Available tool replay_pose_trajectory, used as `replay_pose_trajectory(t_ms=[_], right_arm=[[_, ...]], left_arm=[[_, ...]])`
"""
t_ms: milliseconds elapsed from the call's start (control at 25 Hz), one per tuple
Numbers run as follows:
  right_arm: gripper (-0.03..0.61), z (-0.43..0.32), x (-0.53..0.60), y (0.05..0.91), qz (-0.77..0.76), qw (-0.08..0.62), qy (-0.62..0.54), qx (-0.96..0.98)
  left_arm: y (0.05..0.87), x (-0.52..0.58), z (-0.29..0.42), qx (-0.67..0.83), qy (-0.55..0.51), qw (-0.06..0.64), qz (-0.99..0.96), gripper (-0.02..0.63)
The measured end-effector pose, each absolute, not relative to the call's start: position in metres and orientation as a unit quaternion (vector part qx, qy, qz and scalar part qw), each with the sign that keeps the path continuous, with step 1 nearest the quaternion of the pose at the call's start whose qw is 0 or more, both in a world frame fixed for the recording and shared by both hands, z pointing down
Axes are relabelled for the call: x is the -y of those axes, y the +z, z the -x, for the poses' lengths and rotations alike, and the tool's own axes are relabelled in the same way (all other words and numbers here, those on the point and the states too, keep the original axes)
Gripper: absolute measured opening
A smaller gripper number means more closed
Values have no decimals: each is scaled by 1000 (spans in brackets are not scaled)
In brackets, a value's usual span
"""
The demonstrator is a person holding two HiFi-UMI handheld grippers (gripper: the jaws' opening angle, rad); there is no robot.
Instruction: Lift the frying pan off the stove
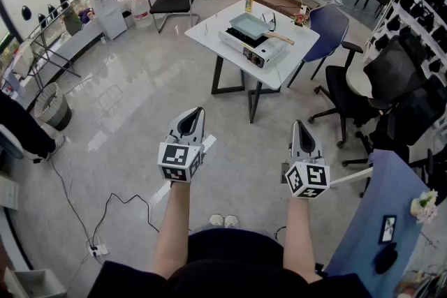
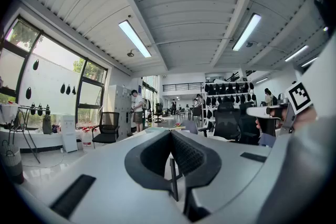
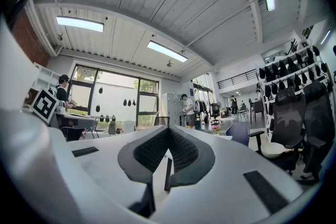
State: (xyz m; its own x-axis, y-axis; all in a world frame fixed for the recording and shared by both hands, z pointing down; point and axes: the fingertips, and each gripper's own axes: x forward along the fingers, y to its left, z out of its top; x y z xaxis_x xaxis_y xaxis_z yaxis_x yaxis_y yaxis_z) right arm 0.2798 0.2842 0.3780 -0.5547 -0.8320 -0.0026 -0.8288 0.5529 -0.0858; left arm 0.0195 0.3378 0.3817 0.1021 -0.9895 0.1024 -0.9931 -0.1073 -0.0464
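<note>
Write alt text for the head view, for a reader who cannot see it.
A person holds two shut, empty grippers, left gripper and right gripper, out over a grey floor, well short of a white table ahead. On the table a light blue frying pan with a wooden handle sits on a portable stove.

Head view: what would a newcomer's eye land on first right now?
The left gripper and right gripper are held out low in the foreground over the grey floor, both shut and empty. Well beyond them stands a white table carrying a portable stove. The pale blue frying pan sits on it, wooden handle pointing right.
</note>
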Motion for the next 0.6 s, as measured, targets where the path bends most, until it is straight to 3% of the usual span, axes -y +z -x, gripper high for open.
replay_pose_trajectory(t_ms=[600], right_arm=[[2, -276, -287, 382, 474, 28, -48, -879]], left_arm=[[388, -343, -21, 665, 55, 21, -745, 18]])
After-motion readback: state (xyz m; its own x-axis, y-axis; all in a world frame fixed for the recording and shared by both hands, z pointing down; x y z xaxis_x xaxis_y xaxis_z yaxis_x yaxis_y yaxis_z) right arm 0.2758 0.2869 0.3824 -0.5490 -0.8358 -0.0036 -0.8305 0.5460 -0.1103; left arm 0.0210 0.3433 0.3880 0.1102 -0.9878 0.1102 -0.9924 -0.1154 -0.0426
